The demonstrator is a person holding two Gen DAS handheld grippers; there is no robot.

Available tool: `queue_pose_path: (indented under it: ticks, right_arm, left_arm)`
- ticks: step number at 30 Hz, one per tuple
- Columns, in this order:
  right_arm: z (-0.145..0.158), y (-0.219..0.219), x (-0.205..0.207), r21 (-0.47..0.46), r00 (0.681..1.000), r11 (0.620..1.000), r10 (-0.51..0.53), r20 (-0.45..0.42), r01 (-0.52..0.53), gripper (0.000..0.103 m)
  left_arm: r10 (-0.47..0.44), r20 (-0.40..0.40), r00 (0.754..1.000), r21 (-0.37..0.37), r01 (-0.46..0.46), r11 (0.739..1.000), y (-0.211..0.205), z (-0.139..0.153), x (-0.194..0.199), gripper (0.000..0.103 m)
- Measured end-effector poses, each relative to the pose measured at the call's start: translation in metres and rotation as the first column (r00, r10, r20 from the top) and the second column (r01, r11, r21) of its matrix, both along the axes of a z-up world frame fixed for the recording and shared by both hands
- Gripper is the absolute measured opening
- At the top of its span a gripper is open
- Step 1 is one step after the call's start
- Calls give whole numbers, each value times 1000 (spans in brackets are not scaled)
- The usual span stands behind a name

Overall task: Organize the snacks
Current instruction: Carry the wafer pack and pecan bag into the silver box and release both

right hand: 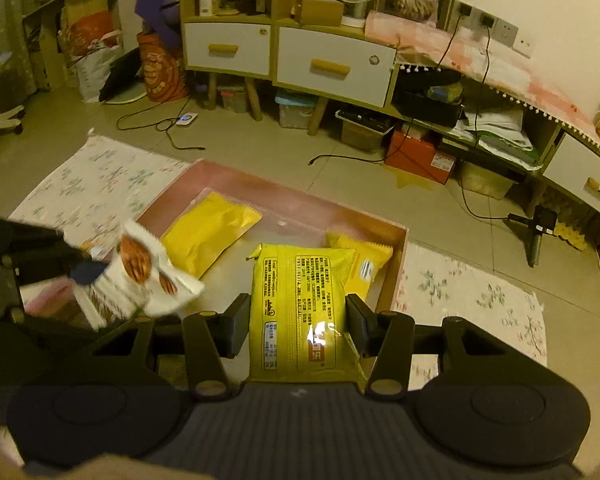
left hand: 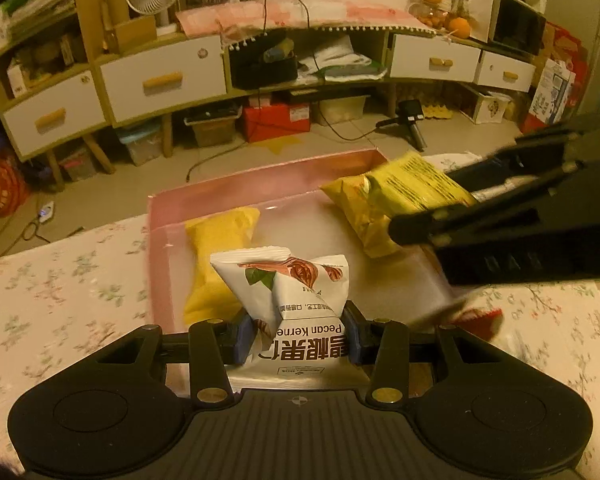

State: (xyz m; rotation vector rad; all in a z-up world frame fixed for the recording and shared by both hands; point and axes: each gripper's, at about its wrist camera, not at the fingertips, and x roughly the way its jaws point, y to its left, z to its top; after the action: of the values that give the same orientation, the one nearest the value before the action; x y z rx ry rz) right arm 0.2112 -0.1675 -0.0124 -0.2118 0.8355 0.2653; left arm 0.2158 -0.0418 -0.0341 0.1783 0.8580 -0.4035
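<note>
Left wrist view: left hand-held gripper (left hand: 299, 338) pinches the white pecan packet (left hand: 296, 304) above the pink box (left hand: 260, 184); right hand-held gripper (right hand: 298, 328) pinches a yellow packet (right hand: 296, 308) over its right side; both need lowering, then releasing

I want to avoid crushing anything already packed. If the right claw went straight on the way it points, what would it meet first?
Probably the small yellow packet in the pink box, just beyond the tip of the yellow bag held by the right claw. Depth is unclear; the bag would touch first.

Tiled floor (right hand: 260, 152) with floral mat (right hand: 96, 184), pink tray (right hand: 268, 184) on the mat, loose cables (right hand: 160, 124).
</note>
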Motion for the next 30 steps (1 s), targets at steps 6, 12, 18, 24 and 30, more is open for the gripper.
queue_pose_path:
  ticks: [6, 12, 18, 24, 30]
  right_arm:
    - [-11, 0, 26, -4, 1000, 1000, -6, -11, 5, 47]
    - [-22, 2, 39, -22, 1000, 1000, -8, -26, 7, 47]
    - [-27, 3, 42, -29, 1000, 1000, -9, -27, 8, 47]
    - [-24, 6, 41, -49, 1000, 999, -16, -1, 16, 68]
    - [-16, 1, 37, -50, 999, 998, -28, 22, 29, 78]
  left_arm:
    - [7, -17, 1000, -21, -7, 1000, -5, -19, 24, 42]
    - [15, -24, 1000, -3, -15, 1000, -9, -31, 38, 42]
    - [4, -24, 1000, 8, -4, 1000, -13, -39, 44, 44]
    - [-44, -7, 999, 12, 44, 999, -21, -38, 39, 75]
    - [-54, 17, 998, 24, 54, 998, -23, -29, 30, 90]
